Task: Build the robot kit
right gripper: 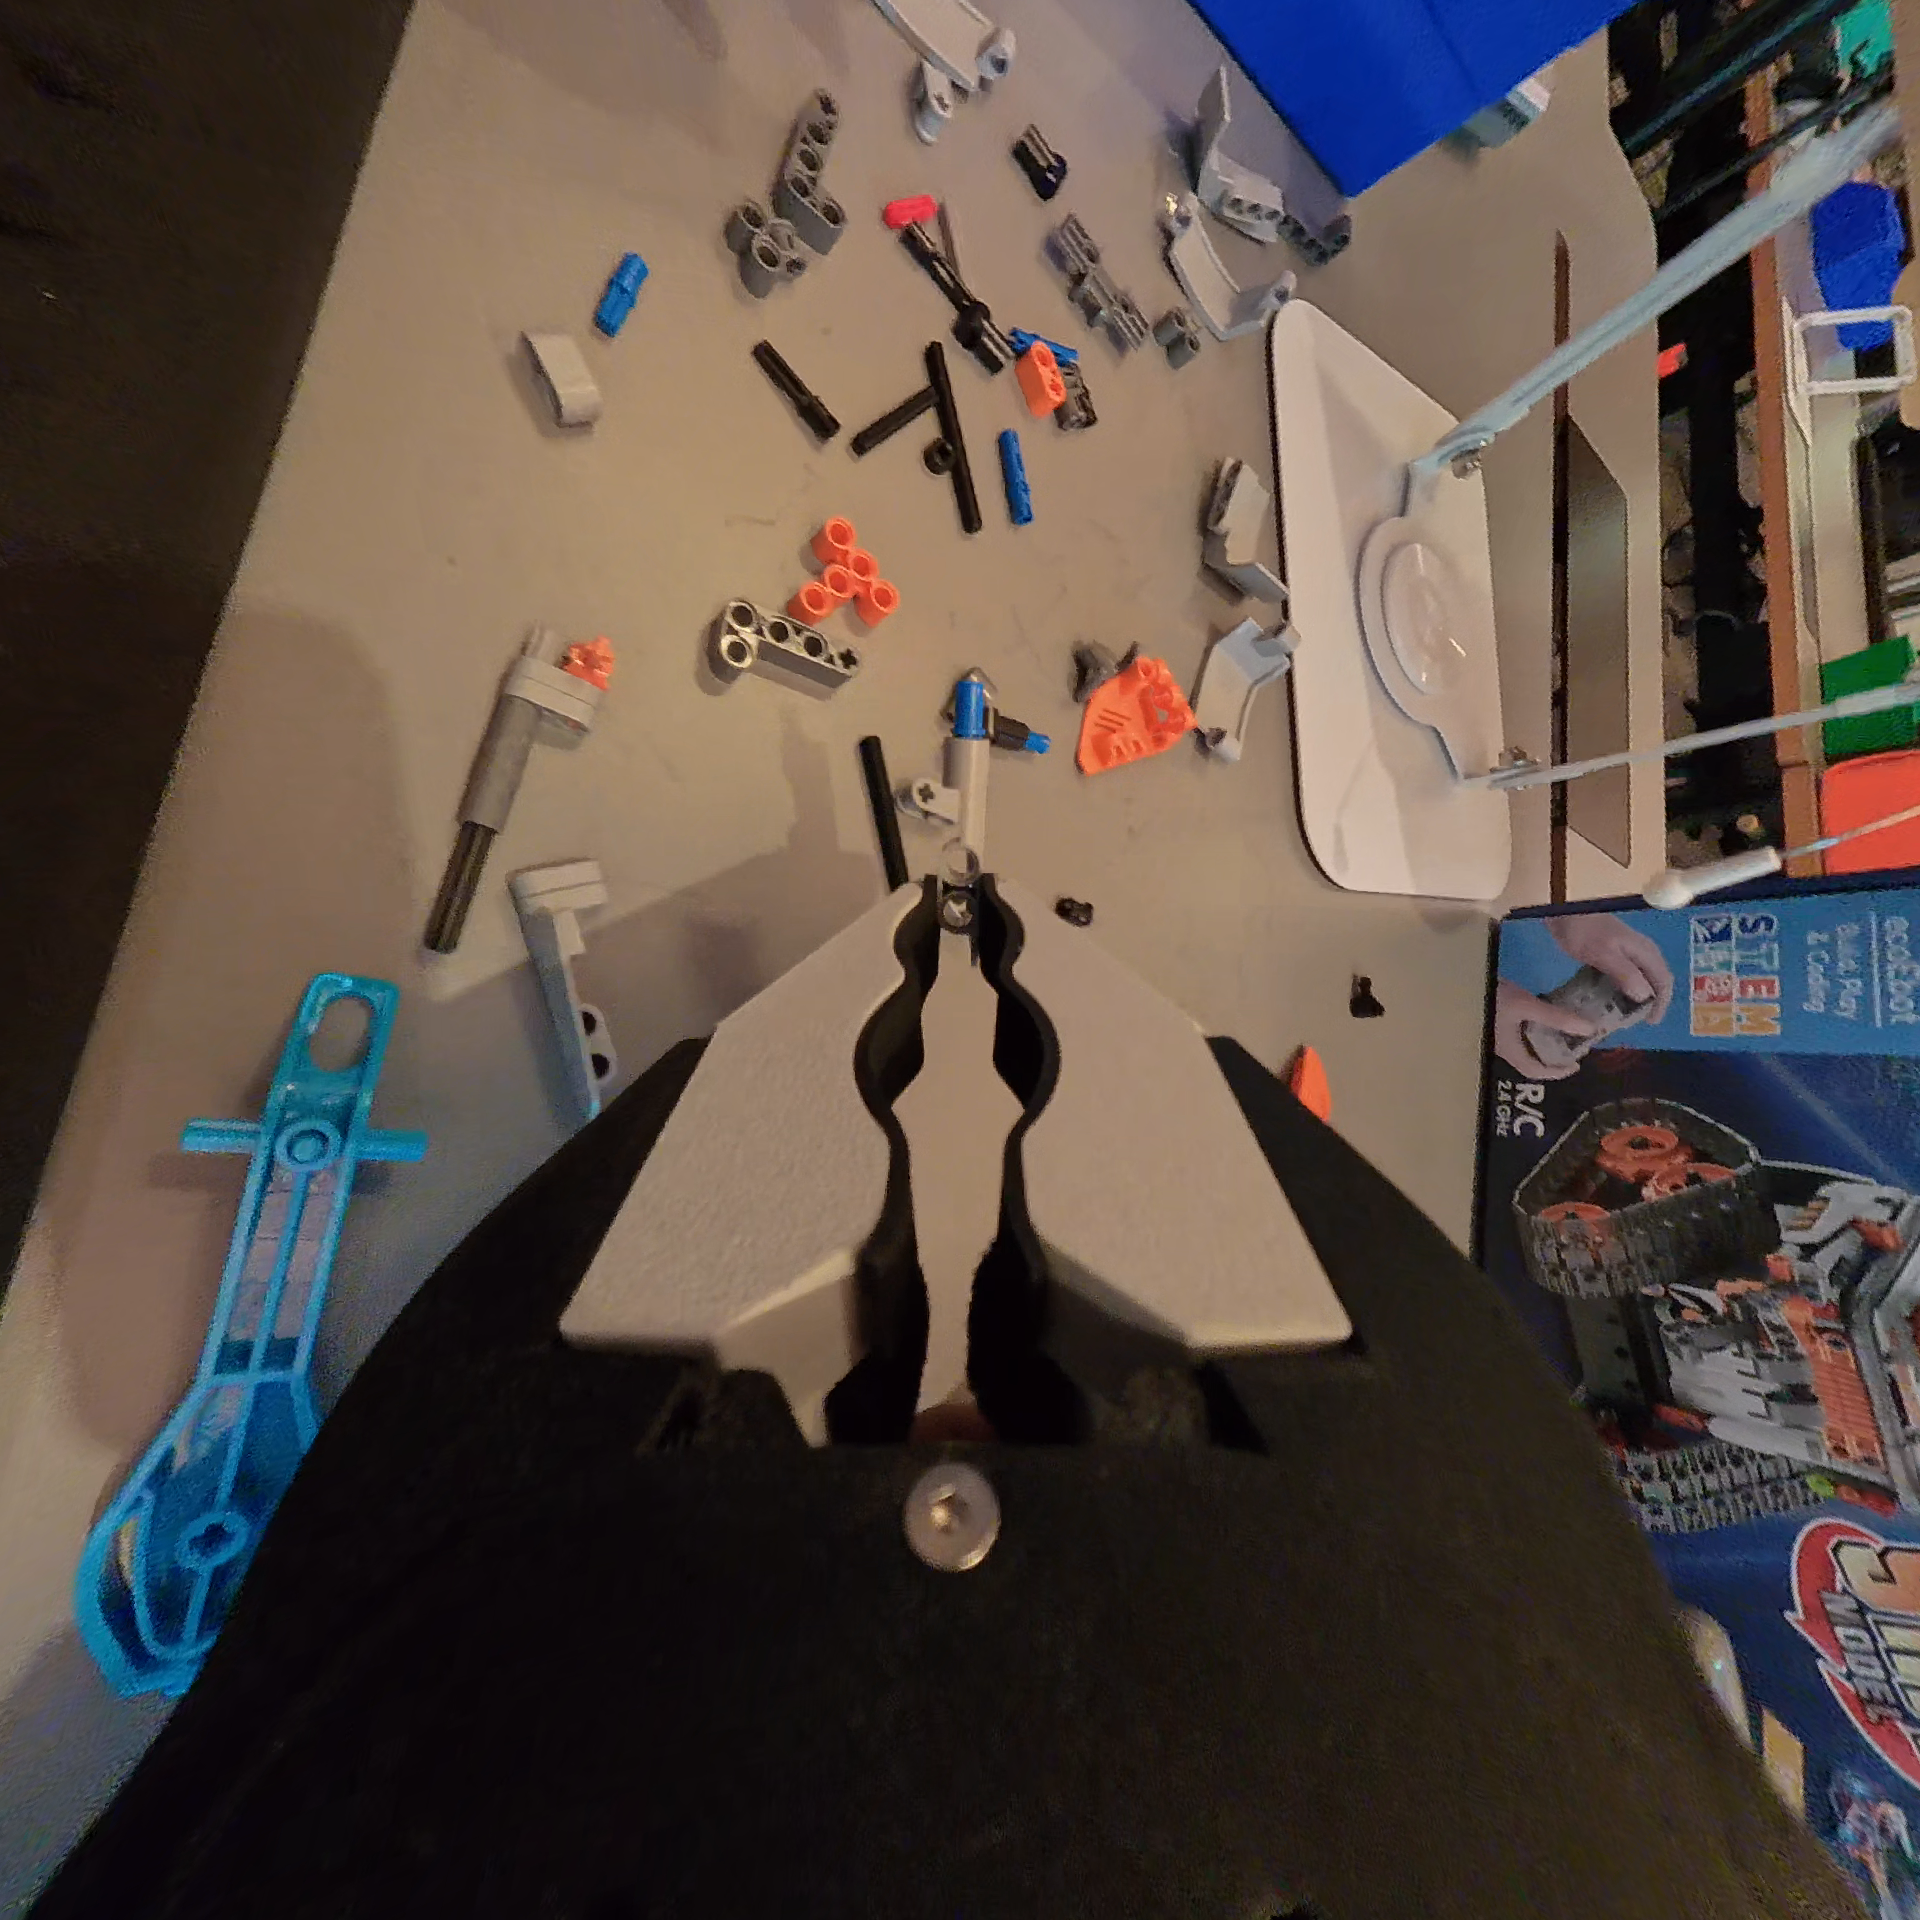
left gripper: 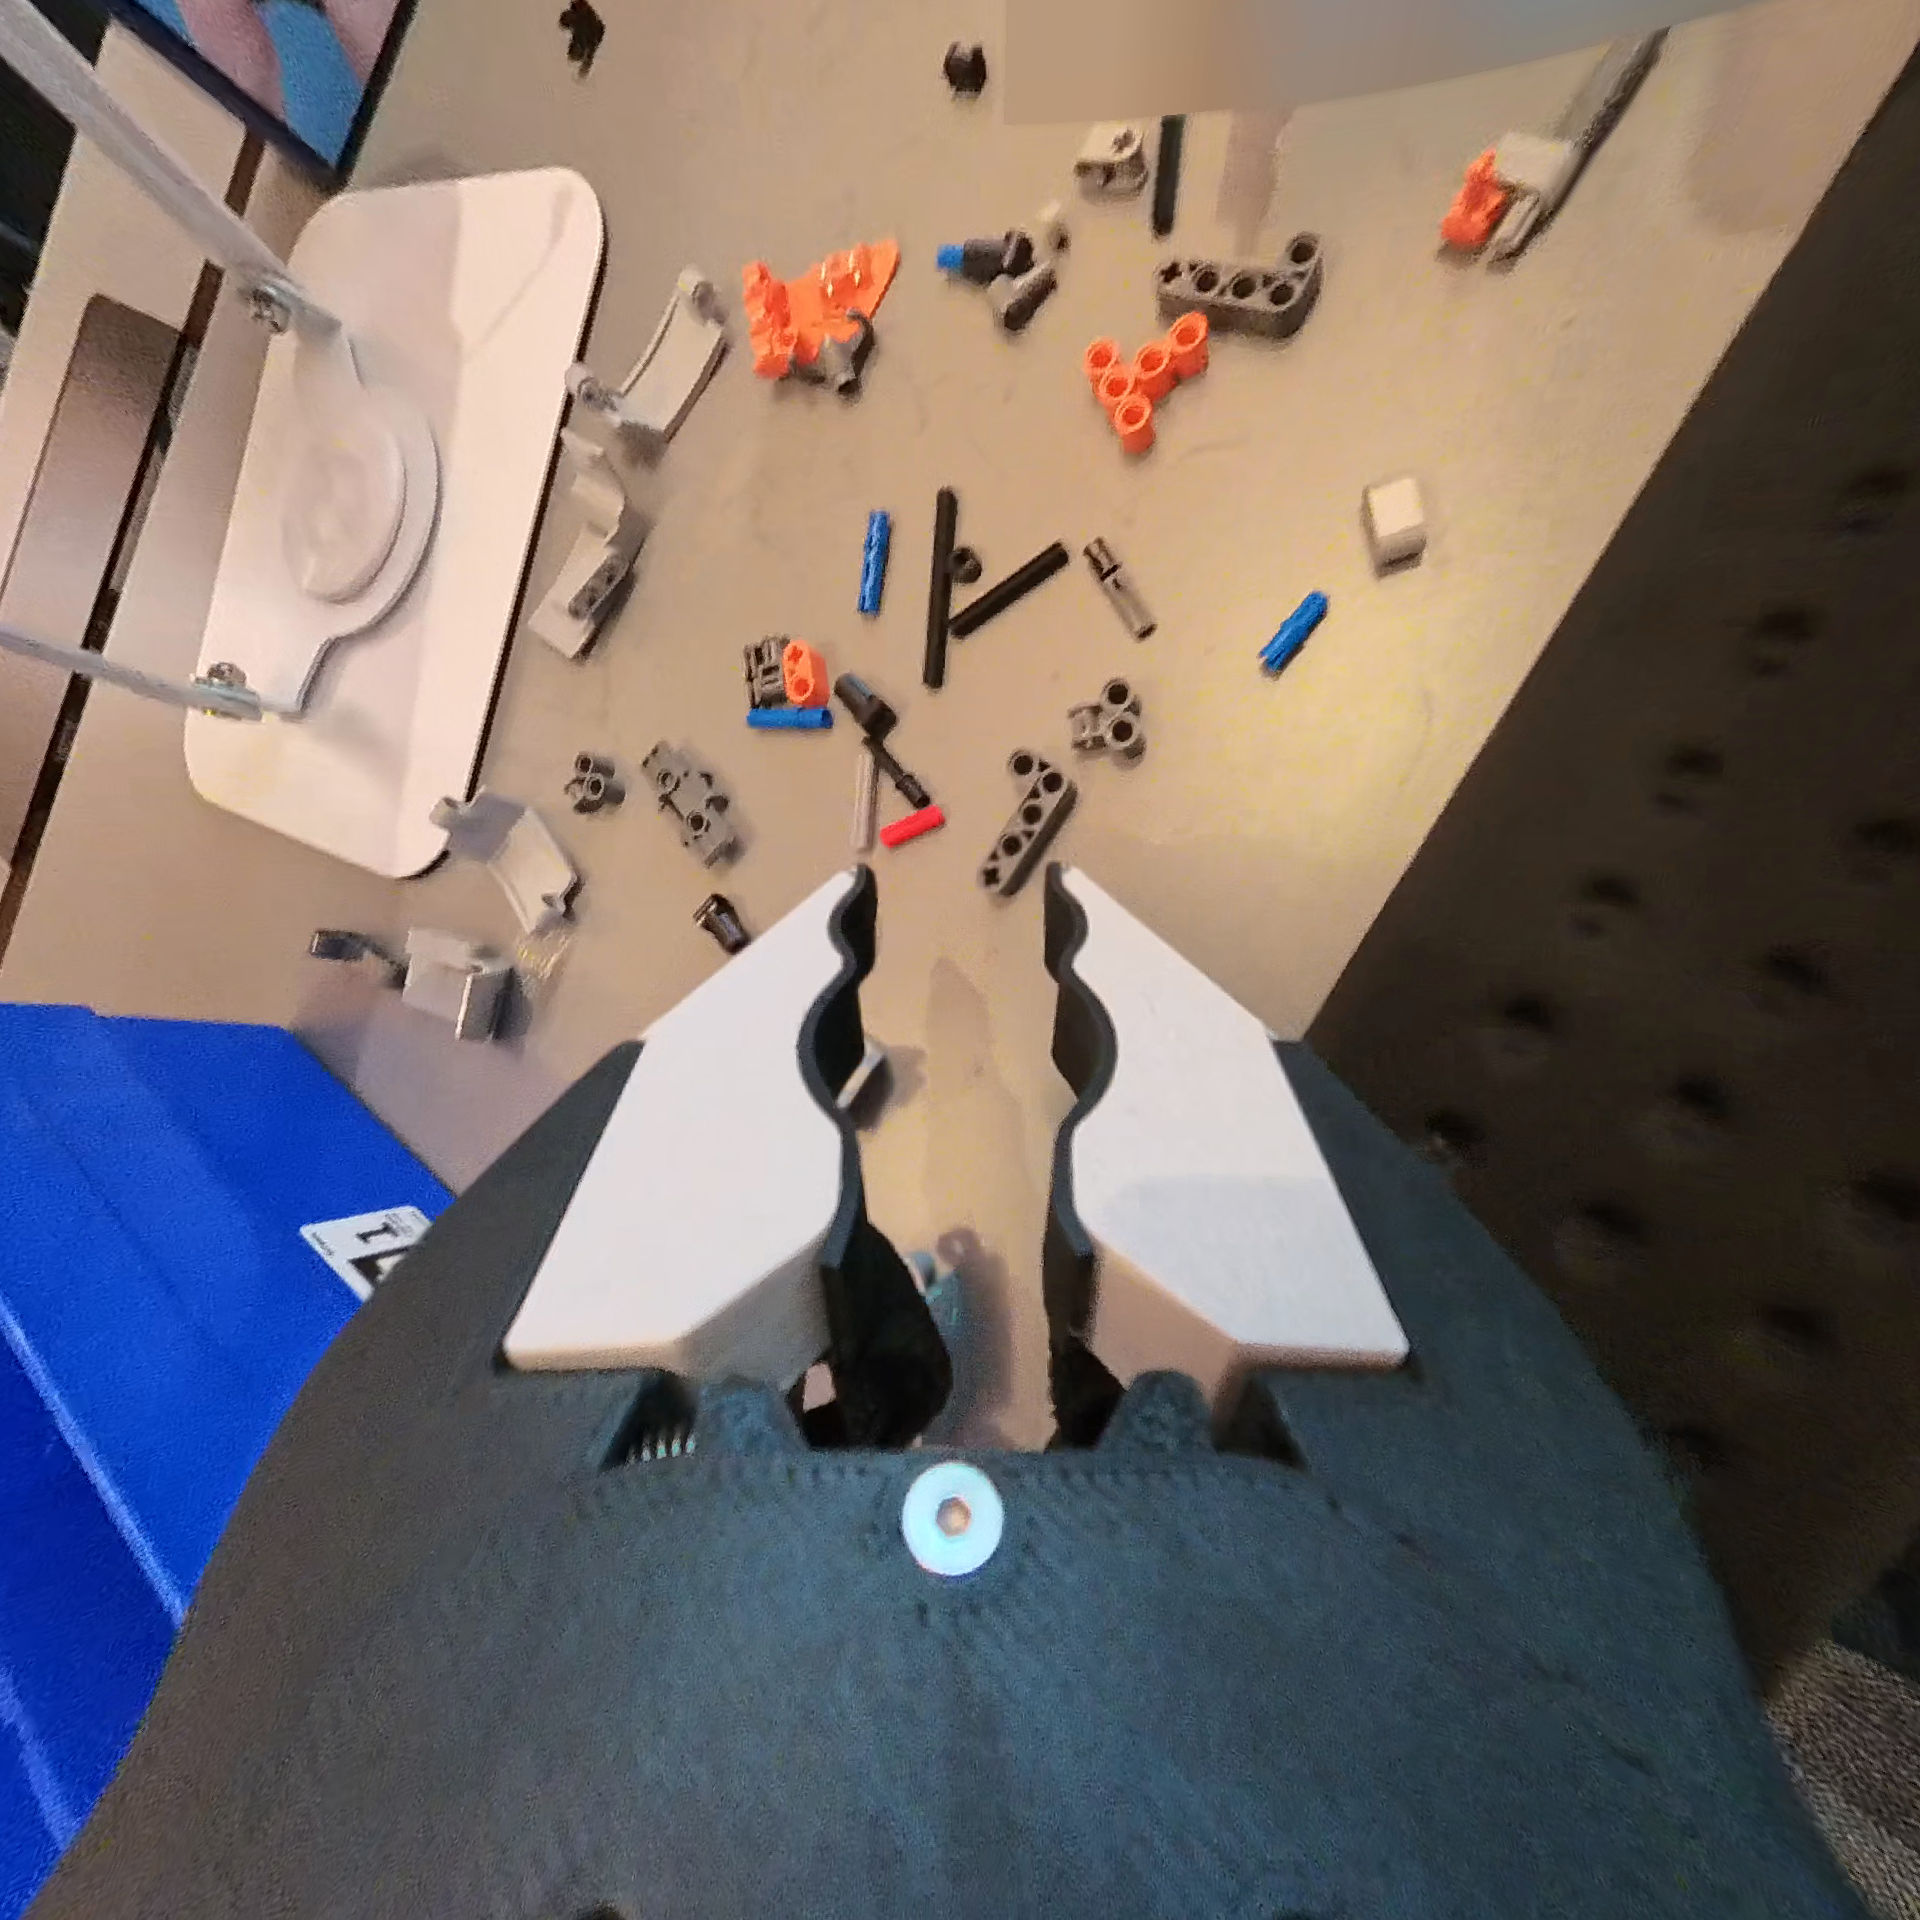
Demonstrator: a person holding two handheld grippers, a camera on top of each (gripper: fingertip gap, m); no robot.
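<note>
Each gripper [left gripper: 958,878] [right gripper: 958,904]: black textured body, grey wavy-edged fingers, silver screw.

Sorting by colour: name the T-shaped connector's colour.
Orange; clearest in the right wrist view.

Matt beige table [left gripper: 1195,935] under both grippers, faintly scuffed. The left gripper [left gripper: 956,883] shows a rough, layered black printed plastic body, smooth pale grey fingers [left gripper: 727,1122] and a shiny metal washer. Just ahead of its tips: a glossy red plastic pin [left gripper: 912,828] and a dark grey plastic beam [left gripper: 1027,821]. The right gripper [right gripper: 958,902] pinches a small dark piece [right gripper: 956,906], probably plastic, though it blurs. To its left, a translucent blue plastic tool [right gripper: 239,1340]; to its right, a glossy printed cardboard box [right gripper: 1704,1247].
</note>
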